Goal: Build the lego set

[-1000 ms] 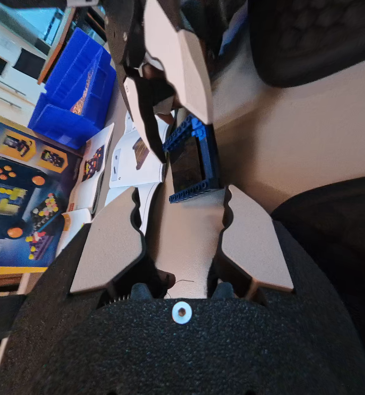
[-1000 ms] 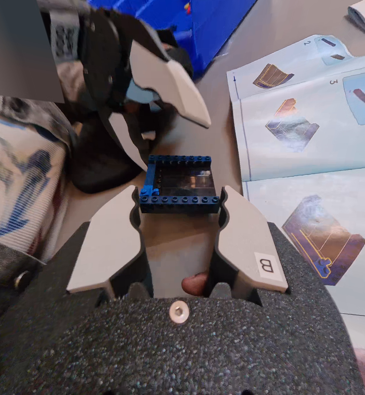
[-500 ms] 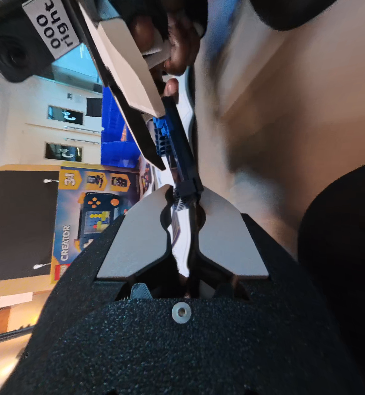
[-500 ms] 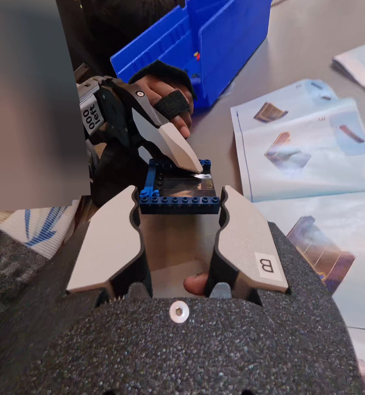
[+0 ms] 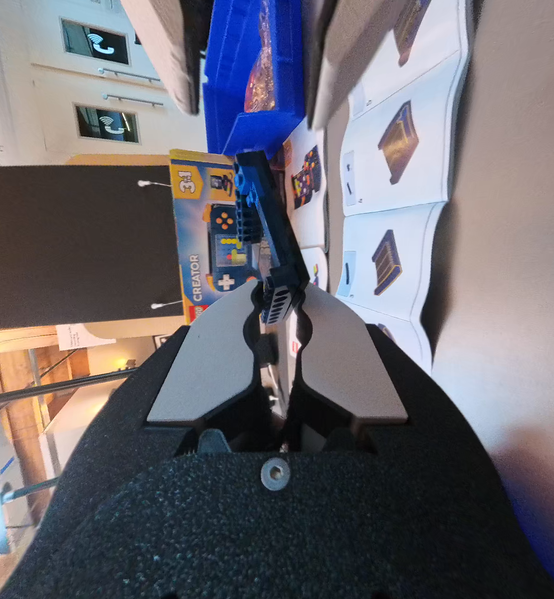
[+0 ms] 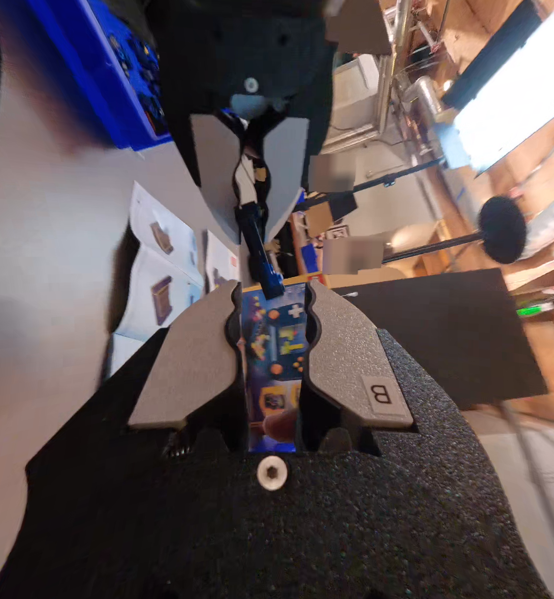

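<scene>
Printed lettering on toy box (image 5: 201, 233) front, small marks on booklet (image 5: 395, 155) pages, lettered sticker (image 6: 381, 393) on right gripper (image 6: 272, 291) finger, wall signs (image 5: 107, 124), wording not transcribed.

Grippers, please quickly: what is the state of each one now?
Left gripper: closed on one end of the dark blue brick frame, lifted off the table.
Right gripper: open, holding nothing; the frame's far end is just before its fingertips.

— What do you have behind the black panel (image 6: 431, 334)?

— Your cream wall (image 5: 42, 81) stands beside it, with two dark window-like panes (image 5: 107, 124) and thin rails. Past the panel you get warm wooden framing (image 5: 19, 389), lamp glow, and a bright light strip (image 6: 512, 90) high above it.
</scene>
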`<state>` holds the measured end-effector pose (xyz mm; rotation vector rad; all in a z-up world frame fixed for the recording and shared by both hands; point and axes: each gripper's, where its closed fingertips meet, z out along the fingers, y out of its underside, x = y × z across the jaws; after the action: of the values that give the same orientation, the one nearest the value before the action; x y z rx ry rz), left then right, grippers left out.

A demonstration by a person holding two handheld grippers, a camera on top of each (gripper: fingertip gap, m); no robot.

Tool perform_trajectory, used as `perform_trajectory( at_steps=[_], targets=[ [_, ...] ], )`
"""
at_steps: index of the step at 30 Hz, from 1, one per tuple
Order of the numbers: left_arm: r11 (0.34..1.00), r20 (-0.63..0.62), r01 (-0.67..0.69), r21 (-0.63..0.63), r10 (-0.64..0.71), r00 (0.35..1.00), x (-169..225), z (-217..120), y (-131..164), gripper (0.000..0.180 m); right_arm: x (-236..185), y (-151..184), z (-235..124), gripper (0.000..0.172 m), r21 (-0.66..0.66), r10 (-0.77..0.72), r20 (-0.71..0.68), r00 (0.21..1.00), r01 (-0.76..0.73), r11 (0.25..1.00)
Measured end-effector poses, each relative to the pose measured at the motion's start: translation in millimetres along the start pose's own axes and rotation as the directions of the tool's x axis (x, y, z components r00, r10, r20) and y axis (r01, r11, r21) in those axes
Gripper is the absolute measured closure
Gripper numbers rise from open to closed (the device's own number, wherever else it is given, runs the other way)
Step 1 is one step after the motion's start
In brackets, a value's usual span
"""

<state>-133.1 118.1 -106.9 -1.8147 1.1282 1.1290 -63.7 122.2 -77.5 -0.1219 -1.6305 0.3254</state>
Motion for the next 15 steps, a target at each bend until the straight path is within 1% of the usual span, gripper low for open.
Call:
perform_trajectory(
  at_steps=[3,6,10,11,15],
  targets=[
    [0.999,0.024,-0.027,-0.022,0.027,0.999,-14,-9,-10,0.164,15,-6,-3,0.142,-0.027,-0.137,-0.13,0.982,0.135,0.99],
    [0.996,0.076,-0.079,-0.036,0.082,0.994,-25,-16,-21,0.163,20,-6,-5,0.145,-0.078,-0.238,-0.176,0.955,0.228,0.971],
    [0.99,0.111,-0.135,-0.049,0.14,0.984,-31,-22,-31,0.164,25,-6,-10,0.145,-0.106,-0.277,-0.199,0.94,0.26,0.96],
    [0.988,0.12,-0.145,-0.05,0.15,0.981,-32,-22,-32,0.164,25,-6,-11,0.148,-0.108,-0.282,-0.197,0.939,0.266,0.958],
    [0.984,0.141,-0.171,-0.046,0.176,0.974,-35,-26,-38,0.163,27,-6,-13,0.152,-0.115,-0.29,-0.208,0.934,0.271,0.956]
  ],
)
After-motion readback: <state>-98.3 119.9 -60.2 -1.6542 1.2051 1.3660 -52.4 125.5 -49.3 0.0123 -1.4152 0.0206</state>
